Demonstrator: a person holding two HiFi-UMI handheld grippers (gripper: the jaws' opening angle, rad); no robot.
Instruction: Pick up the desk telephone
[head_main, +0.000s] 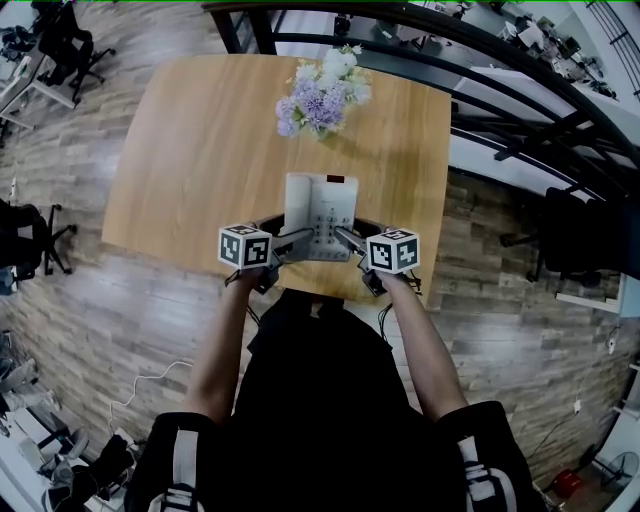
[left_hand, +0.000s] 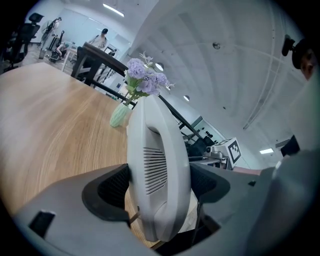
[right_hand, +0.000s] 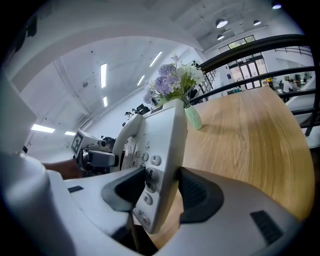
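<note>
The white desk telephone (head_main: 320, 215) is over the near edge of the wooden table (head_main: 200, 160), with its handset on its left side. My left gripper (head_main: 300, 240) is shut on the phone's left side, its pads pressing the handset (left_hand: 157, 175). My right gripper (head_main: 345, 240) is shut on the phone's right edge, with the keypad (right_hand: 150, 182) between its pads. In both gripper views the telephone (right_hand: 157, 165) stands tilted up and appears raised off the tabletop. The phone's near end is hidden behind the marker cubes in the head view.
A pale green vase of purple and white flowers (head_main: 322, 95) stands on the table just beyond the phone. A dark railing (head_main: 500, 110) runs along the table's far right. Office chairs (head_main: 75, 45) stand on the wooden floor to the left.
</note>
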